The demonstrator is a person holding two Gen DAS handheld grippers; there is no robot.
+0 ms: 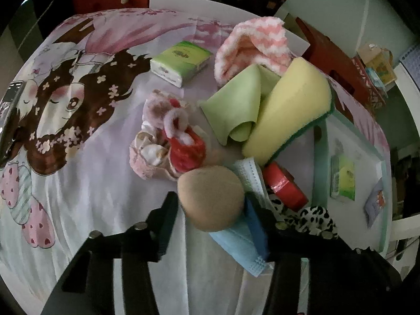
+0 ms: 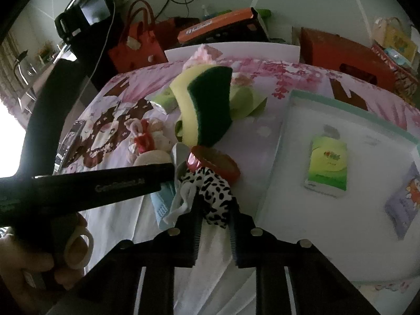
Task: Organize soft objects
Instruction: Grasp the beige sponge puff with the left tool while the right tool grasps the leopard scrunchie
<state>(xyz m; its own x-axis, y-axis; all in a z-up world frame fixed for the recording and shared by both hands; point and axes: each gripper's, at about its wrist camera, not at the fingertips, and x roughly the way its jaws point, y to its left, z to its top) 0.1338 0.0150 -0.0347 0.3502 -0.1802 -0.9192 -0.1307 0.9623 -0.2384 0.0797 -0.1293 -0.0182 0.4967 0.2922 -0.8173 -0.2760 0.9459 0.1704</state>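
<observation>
A round tan sponge puff (image 1: 212,197) sits between the fingers of my left gripper (image 1: 212,201), whose pads press its sides; it lies over a blue face mask (image 1: 236,239). My right gripper (image 2: 214,210) is shut on a black-and-white spotted cloth (image 2: 215,191), also seen in the left wrist view (image 1: 312,216). Behind them lie a yellow-and-green sponge (image 1: 288,110) (image 2: 199,110), a green cloth (image 1: 236,107), a pink-striped fuzzy cloth (image 1: 252,47), a heap of small fuzzy socks (image 1: 168,141) and a red tape roll (image 2: 215,162).
A white tray with a teal rim (image 2: 286,120) on the right holds a green tissue pack (image 2: 328,165) and a purple packet (image 2: 404,202). Another tissue pack (image 1: 181,61) lies on the cartoon bedsheet. A phone (image 1: 10,110) sits at the left edge. Boxes and bags line the back.
</observation>
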